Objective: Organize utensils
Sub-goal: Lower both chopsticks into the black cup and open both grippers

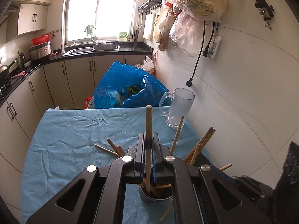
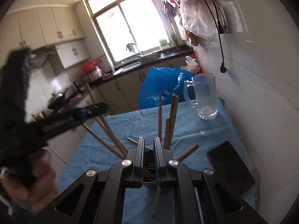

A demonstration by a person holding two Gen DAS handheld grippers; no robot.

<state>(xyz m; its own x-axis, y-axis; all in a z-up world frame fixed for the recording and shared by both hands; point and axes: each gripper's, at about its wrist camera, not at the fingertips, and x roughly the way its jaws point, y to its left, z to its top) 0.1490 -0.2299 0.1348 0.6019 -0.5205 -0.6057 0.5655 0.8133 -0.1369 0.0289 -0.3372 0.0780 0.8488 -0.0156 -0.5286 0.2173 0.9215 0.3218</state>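
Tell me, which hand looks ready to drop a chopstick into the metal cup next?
Left, probably. The left gripper has its fingers shut on an upright chopstick right over the metal cup. The right gripper hovers there too, apparently empty.

The left gripper (image 1: 149, 145) tilts downward, jaws clamped on one upright chopstick (image 1: 148, 123). Beside it the right gripper (image 2: 149, 149) angles down too, jaws slightly parted, gripping nothing.
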